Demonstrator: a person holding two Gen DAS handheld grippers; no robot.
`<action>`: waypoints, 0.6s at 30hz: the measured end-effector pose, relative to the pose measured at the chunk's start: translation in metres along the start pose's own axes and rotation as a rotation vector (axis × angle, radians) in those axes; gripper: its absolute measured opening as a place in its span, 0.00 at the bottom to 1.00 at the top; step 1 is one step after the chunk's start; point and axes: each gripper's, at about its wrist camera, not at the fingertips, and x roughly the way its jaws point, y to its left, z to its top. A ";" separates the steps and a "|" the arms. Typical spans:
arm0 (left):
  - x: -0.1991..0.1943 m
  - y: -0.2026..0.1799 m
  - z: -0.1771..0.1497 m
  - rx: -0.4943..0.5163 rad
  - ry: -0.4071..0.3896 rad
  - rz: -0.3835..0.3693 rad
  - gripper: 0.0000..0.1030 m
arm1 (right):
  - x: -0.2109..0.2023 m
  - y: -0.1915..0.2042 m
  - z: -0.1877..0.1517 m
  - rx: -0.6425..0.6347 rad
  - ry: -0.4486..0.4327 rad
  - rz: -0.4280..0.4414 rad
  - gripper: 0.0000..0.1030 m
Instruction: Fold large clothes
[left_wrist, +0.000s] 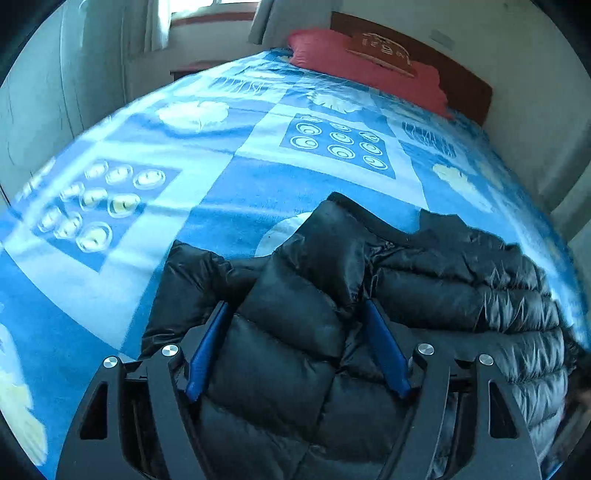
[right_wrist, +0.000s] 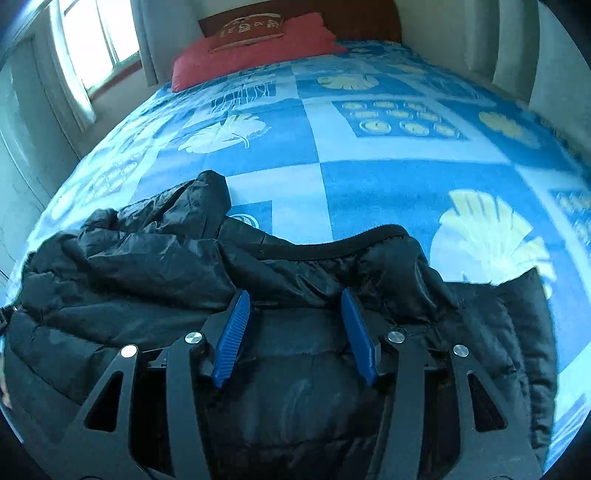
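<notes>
A black quilted puffer jacket (left_wrist: 424, 295) lies crumpled on the near end of the bed; it also shows in the right wrist view (right_wrist: 155, 266). My left gripper (left_wrist: 297, 308) is open just above the jacket, with a puffed fold of fabric bulging up between its blue pads (left_wrist: 205, 354); the pads stand apart from it. My right gripper (right_wrist: 295, 295) is open over the jacket's middle, near its black ribbed collar band (right_wrist: 332, 245); its blue pads (right_wrist: 231, 338) hold nothing.
The bed is covered with a blue and white patterned blanket (left_wrist: 236, 184). A red pillow (left_wrist: 362, 66) and a brown headboard (left_wrist: 461, 81) are at the far end. A window with curtains (right_wrist: 85, 48) is on the left, walls on the right.
</notes>
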 end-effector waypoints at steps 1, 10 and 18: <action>-0.005 0.003 -0.002 -0.006 0.004 -0.010 0.70 | -0.009 -0.003 -0.002 0.021 -0.007 0.021 0.50; -0.104 0.063 -0.067 -0.177 -0.050 -0.068 0.70 | -0.129 -0.077 -0.075 0.185 -0.082 0.053 0.62; -0.150 0.110 -0.177 -0.471 -0.033 -0.103 0.71 | -0.171 -0.142 -0.180 0.441 -0.051 0.077 0.63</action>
